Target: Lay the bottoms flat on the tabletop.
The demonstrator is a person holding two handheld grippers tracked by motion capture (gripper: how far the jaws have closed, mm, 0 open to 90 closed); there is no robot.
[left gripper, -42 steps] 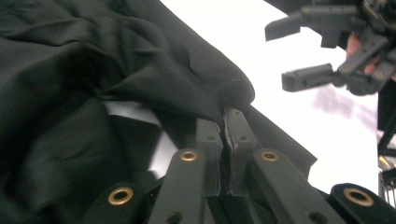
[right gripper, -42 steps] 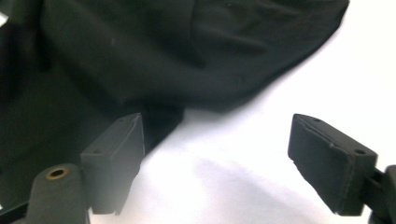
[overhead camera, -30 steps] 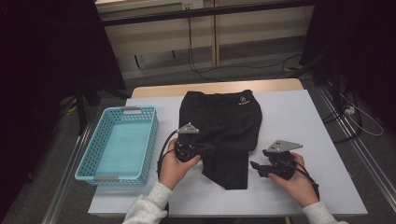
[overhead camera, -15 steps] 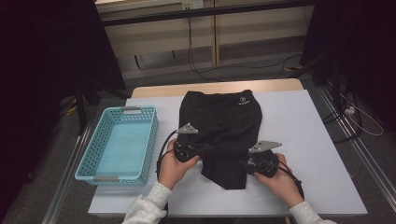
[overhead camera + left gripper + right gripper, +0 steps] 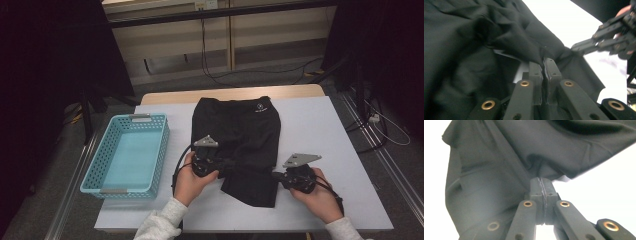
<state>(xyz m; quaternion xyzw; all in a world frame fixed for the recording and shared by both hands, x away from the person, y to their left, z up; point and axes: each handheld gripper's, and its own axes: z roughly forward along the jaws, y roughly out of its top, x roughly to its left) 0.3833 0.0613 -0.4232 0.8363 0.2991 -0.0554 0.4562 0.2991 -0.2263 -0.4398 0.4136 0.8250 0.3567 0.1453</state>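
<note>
Two grippers meet a black garment (image 5: 239,145) lying mid-table in the high view, right of a blue basket (image 5: 127,155): left gripper (image 5: 227,165) at its left edge, right gripper (image 5: 274,176) at its near right. Left gripper view: jaws clamp a fabric fold (image 5: 534,47). Right gripper view: jaws, just closing, pinch the cloth (image 5: 499,170).
</note>
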